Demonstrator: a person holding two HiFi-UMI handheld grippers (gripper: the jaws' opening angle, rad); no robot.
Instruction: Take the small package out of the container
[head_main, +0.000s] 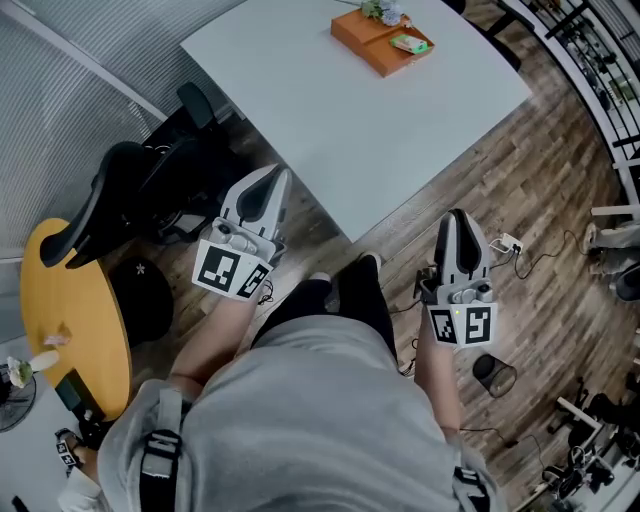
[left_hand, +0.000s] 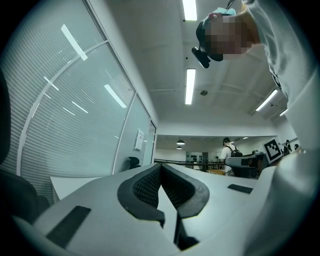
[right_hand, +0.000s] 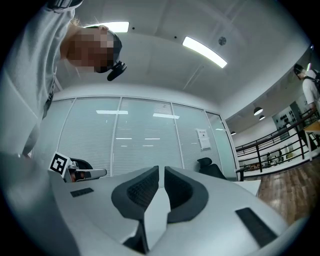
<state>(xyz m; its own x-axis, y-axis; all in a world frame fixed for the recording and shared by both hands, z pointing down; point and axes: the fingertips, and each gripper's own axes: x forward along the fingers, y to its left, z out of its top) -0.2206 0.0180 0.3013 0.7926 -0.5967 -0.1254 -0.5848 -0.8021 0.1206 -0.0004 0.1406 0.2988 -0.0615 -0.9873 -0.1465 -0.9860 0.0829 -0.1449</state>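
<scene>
Small package (head_main: 410, 44) sits in container (head_main: 372, 46) near table (head_main: 330, 120) edge.

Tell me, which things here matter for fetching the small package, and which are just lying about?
Job: orange container, small package, white table, left gripper, right gripper.
Lying about: black chair, yellow round table, white plug.

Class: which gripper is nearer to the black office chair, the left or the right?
Left. The left gripper sits just beside the black office chair; the right gripper is beyond the person's legs, over the wooden floor.
</scene>
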